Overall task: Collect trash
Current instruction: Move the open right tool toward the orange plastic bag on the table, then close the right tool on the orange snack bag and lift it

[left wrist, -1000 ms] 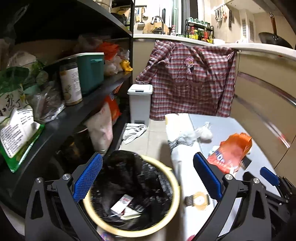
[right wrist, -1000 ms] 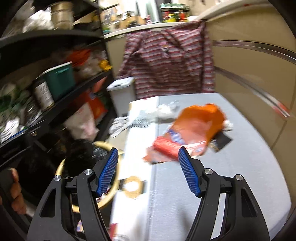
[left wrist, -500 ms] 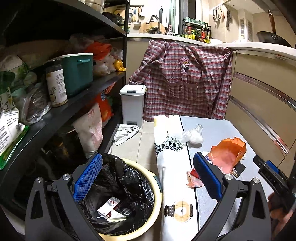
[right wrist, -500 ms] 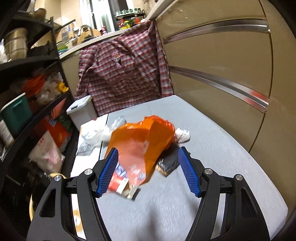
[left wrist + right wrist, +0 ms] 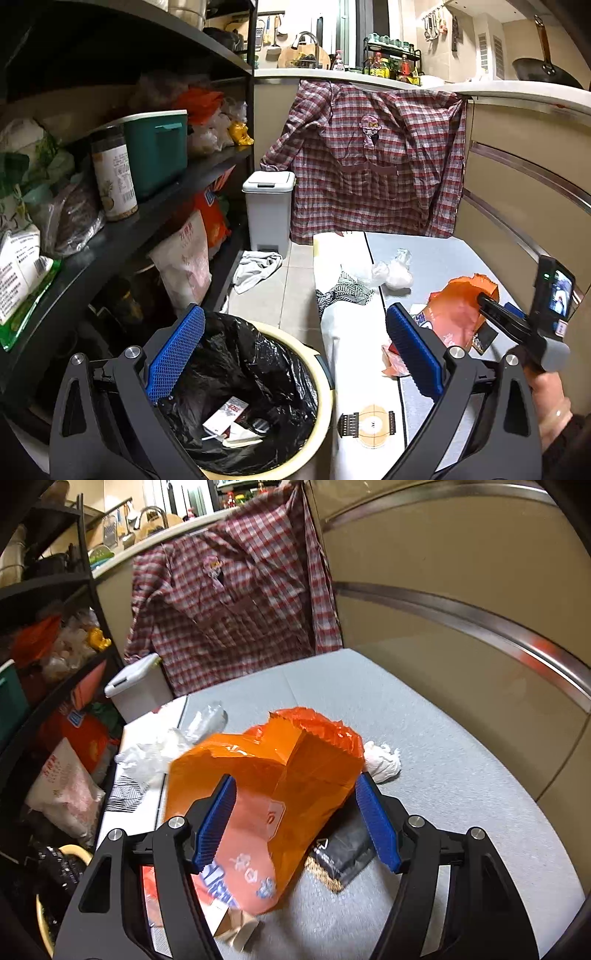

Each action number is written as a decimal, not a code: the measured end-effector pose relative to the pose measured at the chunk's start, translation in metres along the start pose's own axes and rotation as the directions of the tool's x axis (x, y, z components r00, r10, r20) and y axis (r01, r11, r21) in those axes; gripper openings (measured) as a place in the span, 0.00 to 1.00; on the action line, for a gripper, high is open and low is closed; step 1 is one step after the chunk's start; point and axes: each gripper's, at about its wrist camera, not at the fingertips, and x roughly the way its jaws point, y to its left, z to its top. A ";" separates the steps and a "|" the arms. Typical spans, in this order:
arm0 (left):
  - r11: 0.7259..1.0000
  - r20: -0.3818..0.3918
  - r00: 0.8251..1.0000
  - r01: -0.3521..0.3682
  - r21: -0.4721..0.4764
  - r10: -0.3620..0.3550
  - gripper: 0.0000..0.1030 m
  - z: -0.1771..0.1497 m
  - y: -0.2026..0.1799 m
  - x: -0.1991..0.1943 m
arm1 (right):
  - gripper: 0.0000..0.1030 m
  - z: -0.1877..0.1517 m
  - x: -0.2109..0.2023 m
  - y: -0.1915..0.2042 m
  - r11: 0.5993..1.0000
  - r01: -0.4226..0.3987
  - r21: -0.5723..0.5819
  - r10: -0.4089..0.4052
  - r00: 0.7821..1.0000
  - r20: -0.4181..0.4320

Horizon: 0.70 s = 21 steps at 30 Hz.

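Between the right gripper's (image 5: pixel 295 819) spread blue pads sits the orange bag (image 5: pixel 273 775), unclamped, black packet (image 5: pixel 341 853) and white wad (image 5: pixel 382 762) beside; left gripper (image 5: pixel 295 362) open above the lined bin (image 5: pixel 258 387).

glossy orange plastic bag (image 5: pixel 280 771), matt grey mat (image 5: pixel 443 775)

Black hand-held gripper (image 5: pixel 295 814) frames, blue ribbed pads (image 5: pixel 216 827), silver screws.

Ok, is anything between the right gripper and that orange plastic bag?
Nothing visible. The right gripper is open with the crinkled orange plastic bag directly between its blue pads; a black packet lies underneath, beside it.
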 end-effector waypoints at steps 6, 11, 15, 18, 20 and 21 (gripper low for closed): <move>1.000 -0.015 1.000 -0.009 0.009 0.009 0.93 -0.002 0.002 0.004 | 0.01 -0.005 0.019 0.001 1.000 0.001 -0.014 -0.001 0.998 -0.057; 1.000 -0.009 1.000 -0.008 -0.002 0.008 0.92 -0.002 0.002 0.003 | 0.00 0.004 -0.005 -0.001 0.999 0.034 -0.039 -0.034 0.999 0.009; 1.000 0.005 1.000 0.000 0.002 0.000 0.93 -0.002 -0.002 -0.002 | 0.00 0.016 -0.043 -0.007 0.999 0.021 -0.039 -0.019 0.998 0.063; 1.000 0.018 1.000 0.007 0.013 -0.007 0.93 -0.002 -0.006 -0.007 | 0.00 0.024 -0.071 -0.010 0.999 0.007 -0.035 -0.004 0.995 0.098; 1.000 0.024 1.000 0.016 0.026 -0.016 0.93 -0.003 -0.009 -0.010 | 0.00 0.028 -0.088 -0.011 0.999 0.005 -0.041 0.000 0.993 0.122; 0.999 0.030 0.999 0.016 0.033 -0.017 0.93 -0.004 -0.011 -0.012 | 0.00 0.031 -0.101 -0.013 0.999 0.002 -0.042 0.004 0.990 0.141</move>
